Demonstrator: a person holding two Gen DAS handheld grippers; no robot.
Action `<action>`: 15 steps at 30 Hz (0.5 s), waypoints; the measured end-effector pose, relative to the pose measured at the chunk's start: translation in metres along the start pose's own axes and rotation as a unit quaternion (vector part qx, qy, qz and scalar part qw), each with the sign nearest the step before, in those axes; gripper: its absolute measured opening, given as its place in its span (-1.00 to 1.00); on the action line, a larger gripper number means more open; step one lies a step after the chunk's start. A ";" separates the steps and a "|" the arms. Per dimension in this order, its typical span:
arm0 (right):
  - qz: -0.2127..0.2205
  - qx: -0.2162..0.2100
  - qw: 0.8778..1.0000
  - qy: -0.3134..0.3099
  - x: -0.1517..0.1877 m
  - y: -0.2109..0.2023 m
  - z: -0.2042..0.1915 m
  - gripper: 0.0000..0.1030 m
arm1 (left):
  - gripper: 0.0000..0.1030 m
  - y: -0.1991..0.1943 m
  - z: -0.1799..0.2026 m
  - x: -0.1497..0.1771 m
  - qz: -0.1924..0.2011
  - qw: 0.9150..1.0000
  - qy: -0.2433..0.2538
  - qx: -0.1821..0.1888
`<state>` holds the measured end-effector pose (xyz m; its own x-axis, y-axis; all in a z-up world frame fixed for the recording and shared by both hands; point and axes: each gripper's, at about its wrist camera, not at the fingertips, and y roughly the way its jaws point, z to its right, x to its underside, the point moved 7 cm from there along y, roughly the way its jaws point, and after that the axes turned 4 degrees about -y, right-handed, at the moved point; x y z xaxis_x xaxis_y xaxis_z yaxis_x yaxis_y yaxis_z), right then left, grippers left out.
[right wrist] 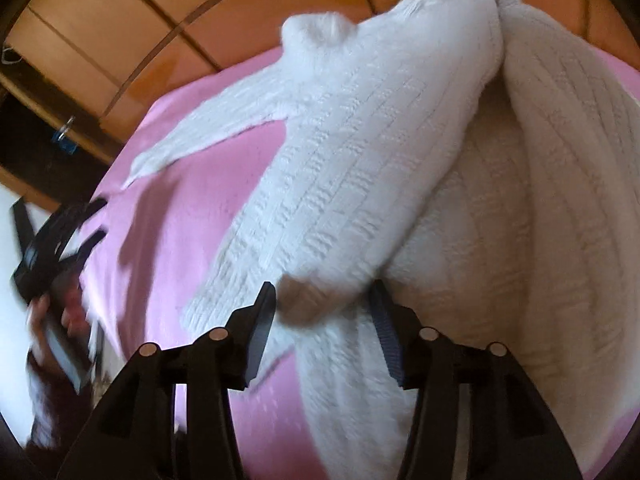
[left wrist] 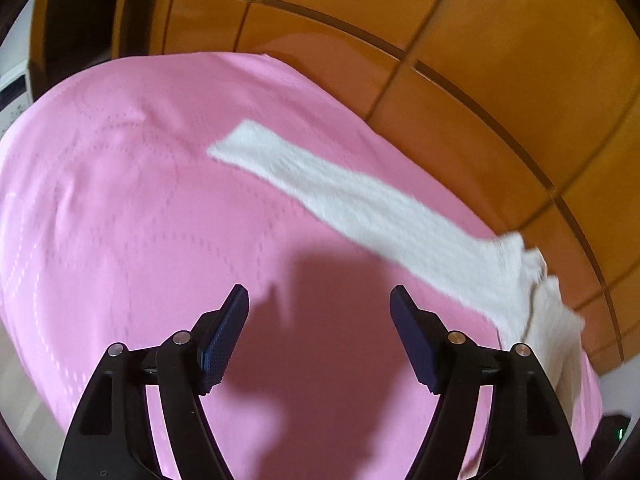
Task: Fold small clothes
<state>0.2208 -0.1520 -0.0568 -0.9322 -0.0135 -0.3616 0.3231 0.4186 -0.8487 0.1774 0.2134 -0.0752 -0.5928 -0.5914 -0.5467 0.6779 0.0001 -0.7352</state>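
Left wrist view: the left gripper (left wrist: 318,300) hangs over the pink cover (left wrist: 120,200) with its jaws wide apart and nothing between them. One sleeve (left wrist: 340,192) of the white sweater (left wrist: 532,292) lies flat on the cover; the body is cut off at the right edge. Right wrist view: the right gripper (right wrist: 320,300) stands parted around a bunched fold of the sweater, and blur hides whether the pads press it. Wooden panels (left wrist: 480,40) lie behind.

A pink cover (left wrist: 140,200) with dotted stitching is spread before an orange-brown panelled wooden wall (left wrist: 460,40).
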 end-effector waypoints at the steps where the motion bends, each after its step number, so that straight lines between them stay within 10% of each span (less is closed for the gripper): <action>1: 0.005 -0.006 1.000 0.002 -0.002 0.000 -0.002 -0.08 | 0.40 0.001 -0.001 0.006 -0.001 1.000 0.004 0.000; 4: 0.025 -0.007 0.999 -0.025 -0.010 0.000 -0.020 -0.87 | 0.40 -0.002 0.002 0.028 -0.016 1.000 0.011 0.012; 11: 0.178 0.094 0.978 -0.048 -0.060 -0.113 0.030 -0.89 | 0.40 -0.016 0.034 0.075 -0.055 0.994 0.055 0.080; 15: 0.257 0.278 0.926 -0.016 -0.097 -0.213 0.136 -0.89 | 0.40 -0.023 0.065 0.102 -0.089 0.983 0.076 0.143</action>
<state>0.2646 -0.3638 0.1067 -0.6305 0.0279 -0.7757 0.7639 -0.1548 -0.6265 0.1298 0.1005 -0.0878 -0.7561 -0.4342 -0.4896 0.6395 -0.3316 -0.6936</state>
